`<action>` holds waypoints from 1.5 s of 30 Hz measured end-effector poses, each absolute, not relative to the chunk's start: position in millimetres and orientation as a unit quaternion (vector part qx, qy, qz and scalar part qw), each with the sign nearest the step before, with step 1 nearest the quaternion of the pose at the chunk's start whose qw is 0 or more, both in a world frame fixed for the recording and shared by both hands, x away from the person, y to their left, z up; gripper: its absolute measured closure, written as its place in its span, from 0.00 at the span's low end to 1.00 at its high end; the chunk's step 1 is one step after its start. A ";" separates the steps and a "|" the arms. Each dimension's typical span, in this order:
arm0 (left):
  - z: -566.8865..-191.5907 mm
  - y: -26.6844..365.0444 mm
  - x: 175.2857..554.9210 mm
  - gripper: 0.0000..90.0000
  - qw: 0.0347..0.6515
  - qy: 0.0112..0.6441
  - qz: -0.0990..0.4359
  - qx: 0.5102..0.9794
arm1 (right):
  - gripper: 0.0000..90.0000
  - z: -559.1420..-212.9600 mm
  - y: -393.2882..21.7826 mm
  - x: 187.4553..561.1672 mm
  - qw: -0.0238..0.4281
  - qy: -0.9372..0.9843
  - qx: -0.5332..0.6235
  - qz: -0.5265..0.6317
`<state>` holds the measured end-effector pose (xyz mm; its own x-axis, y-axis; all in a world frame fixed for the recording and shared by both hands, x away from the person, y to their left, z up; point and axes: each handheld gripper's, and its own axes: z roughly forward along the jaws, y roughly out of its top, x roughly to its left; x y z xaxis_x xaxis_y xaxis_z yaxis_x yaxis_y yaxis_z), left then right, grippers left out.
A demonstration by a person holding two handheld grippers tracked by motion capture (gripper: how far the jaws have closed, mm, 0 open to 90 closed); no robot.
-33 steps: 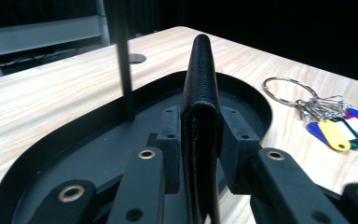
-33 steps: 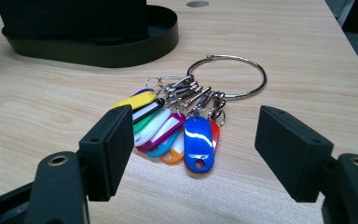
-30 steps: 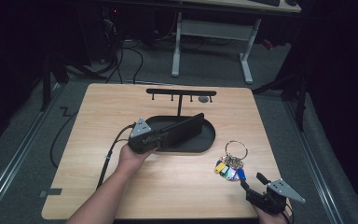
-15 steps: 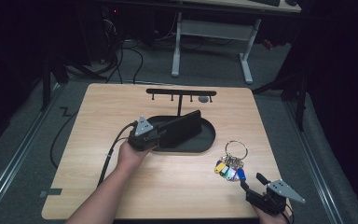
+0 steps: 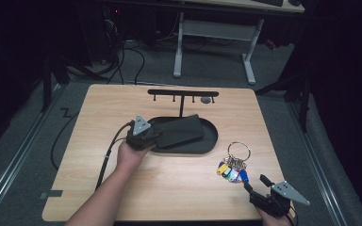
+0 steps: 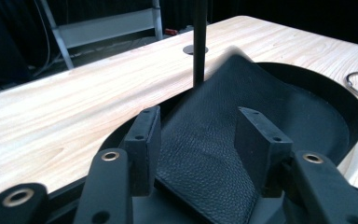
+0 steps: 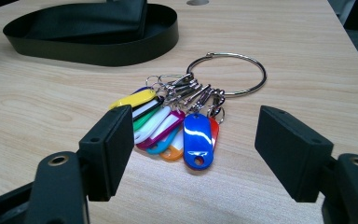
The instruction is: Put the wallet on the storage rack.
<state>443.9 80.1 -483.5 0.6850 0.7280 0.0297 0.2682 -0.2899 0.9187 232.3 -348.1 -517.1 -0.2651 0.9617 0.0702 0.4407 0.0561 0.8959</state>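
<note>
A black leather wallet (image 5: 181,132) lies in the black oval tray (image 5: 211,141). My left gripper (image 5: 156,137) rests at the tray's left end. Its jaws have just been opening and now stand apart on either side of the wallet's (image 6: 214,135) near corner without pressing on it. A key ring (image 5: 234,162) with several coloured tags lies on the table right of the tray. My right gripper (image 5: 256,182) sits just in front of it at the table's front right, open. In the right gripper view the tags (image 7: 168,126) lie beyond the pads (image 7: 107,149), untouched.
A black T-shaped hook stand (image 5: 183,94) rises behind the tray, its post (image 6: 199,42) just beyond the wallet. A small grey disc (image 5: 206,100) lies on the wooden table (image 5: 113,108) near it. Dark floor, cables and a desk frame lie beyond the far edge.
The wallet, held tilted up over the tray a second ago, now lies flatter in the tray. The left jaws have spread off it. The right gripper has not moved.
</note>
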 end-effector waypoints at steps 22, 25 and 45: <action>-507.5 113.0 415.7 0.49 0.469 0.345 0.196 0.789 | 0.31 -515.7 -346.3 230.6 0.300 0.666 0.525 0.438; -504.8 121.7 408.3 0.44 0.463 0.350 0.191 0.792 | 0.31 -515.7 -346.2 230.5 0.300 0.665 0.526 0.438; -513.0 188.8 342.7 0.29 0.439 0.383 0.157 0.798 | 0.32 -517.7 -347.9 229.5 0.302 0.662 0.534 0.431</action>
